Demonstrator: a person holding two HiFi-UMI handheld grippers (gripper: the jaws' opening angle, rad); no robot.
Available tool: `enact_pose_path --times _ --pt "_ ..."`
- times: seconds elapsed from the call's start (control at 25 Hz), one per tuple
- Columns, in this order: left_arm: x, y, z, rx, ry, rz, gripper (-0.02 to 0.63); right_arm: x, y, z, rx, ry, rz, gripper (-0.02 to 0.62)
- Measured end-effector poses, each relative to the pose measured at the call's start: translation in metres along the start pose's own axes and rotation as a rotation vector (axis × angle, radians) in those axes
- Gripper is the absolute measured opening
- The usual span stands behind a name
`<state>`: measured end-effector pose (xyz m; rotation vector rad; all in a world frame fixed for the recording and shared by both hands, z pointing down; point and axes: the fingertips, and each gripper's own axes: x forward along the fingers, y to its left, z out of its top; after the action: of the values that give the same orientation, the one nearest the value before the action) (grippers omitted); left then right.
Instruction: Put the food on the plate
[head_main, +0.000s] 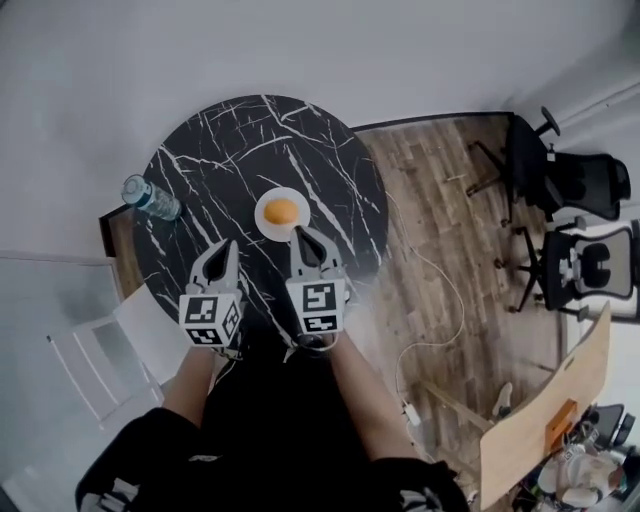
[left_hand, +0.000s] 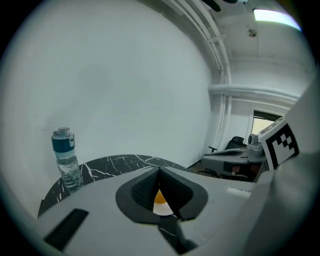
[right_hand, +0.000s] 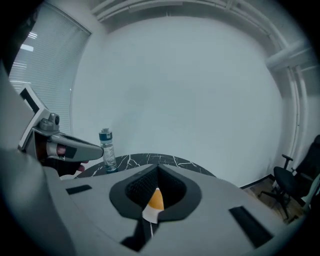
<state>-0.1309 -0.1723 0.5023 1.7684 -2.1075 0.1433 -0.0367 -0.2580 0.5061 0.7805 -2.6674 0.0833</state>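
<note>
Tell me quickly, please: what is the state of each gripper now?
Left gripper: closed, fingers together, holding nothing.
Right gripper: closed, fingers together, holding nothing.

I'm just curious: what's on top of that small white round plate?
A single round orange food item rests in the middle of the small white round plate. The plate surface beneath it is covered.

The person is holding both grippers out ahead, side by side and pointing forward. The left gripper (head_main: 227, 247) is showing its jaws pressed together with nothing between them. The right gripper (head_main: 303, 234) is reaching slightly further forward, its jaws likewise together and empty. The bare left forearm (head_main: 188, 385) and right forearm (head_main: 362, 400) are converging toward the grippers.
</note>
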Motion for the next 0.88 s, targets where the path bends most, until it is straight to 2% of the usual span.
enact_pose_path --times 0.2,0.44,0.56,0.72,0.88 --pt "-0.026 -0.026 0.037 0.086 -0.083 0.065 0.0 -0.041 -0.011 0.034 -0.064 -0.107 0.012 -0.005" --pt "-0.065 -0.067 0.078 0.095 -0.204 0.094 -0.001 -0.104 -0.03 0.085 -0.091 -0.258 0.02 -0.005" --pt "-0.082 -0.086 0.089 0.098 -0.232 0.113 0.0 -0.133 -0.04 0.105 -0.088 -0.314 0.039 -0.005" --pt "-0.099 -0.102 0.1 0.123 -0.237 0.159 0.0 -0.161 -0.054 0.126 -0.099 -0.348 0.027 -0.005" --pt "-0.115 -0.116 0.112 0.119 -0.278 0.188 0.0 -0.18 -0.062 0.139 -0.091 -0.39 0.052 -0.005"
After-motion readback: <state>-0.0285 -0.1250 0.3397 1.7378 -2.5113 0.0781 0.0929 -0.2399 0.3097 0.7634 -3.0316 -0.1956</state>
